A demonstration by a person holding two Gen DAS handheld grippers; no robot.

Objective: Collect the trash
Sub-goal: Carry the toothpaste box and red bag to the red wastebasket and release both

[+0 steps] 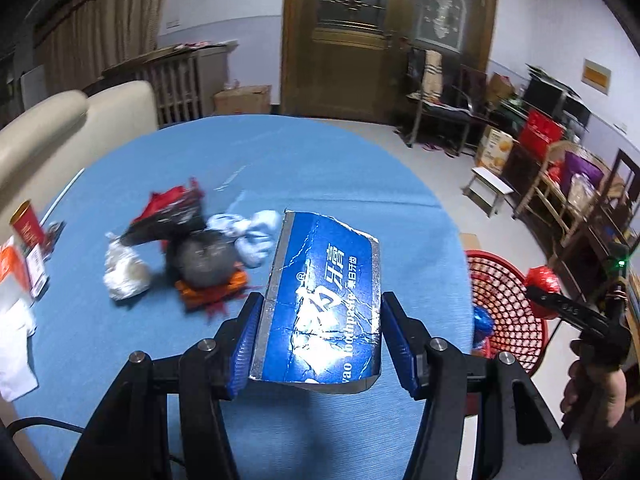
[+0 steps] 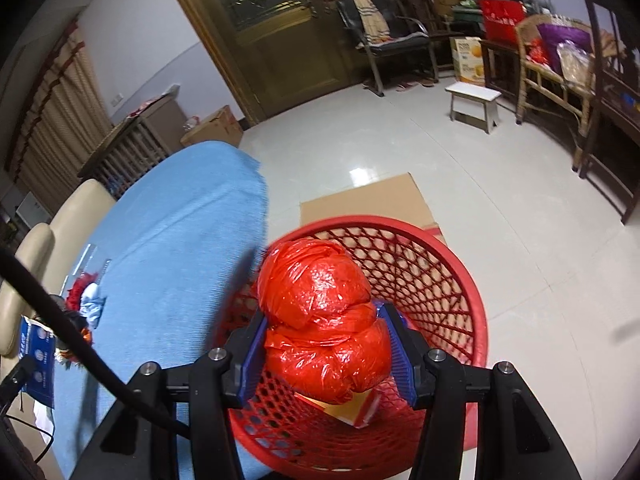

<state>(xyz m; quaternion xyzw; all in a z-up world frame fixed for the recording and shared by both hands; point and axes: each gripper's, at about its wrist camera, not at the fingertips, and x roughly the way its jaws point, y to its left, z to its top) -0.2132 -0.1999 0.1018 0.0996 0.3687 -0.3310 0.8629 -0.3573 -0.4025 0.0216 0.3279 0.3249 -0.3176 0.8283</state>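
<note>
1. Under my left gripper (image 1: 320, 336) spreads the blue table (image 1: 280, 168), with a heap of scraps (image 1: 188, 252) ahead on its cloth.
2. Beside the table's edge stands the red basket (image 2: 440, 272), cardboard (image 2: 372, 204) on the floor behind it.
3. Over the basket, my right gripper (image 2: 326, 352) clamps a red bag (image 2: 320, 320).
4. My left jaws grip a torn blue box (image 1: 320, 300), above the table.
5. Low in the basket lies a yellow carton (image 2: 356, 408), under the bag.

White stool (image 2: 474, 100) beside wicker chair (image 2: 554, 68)
</note>
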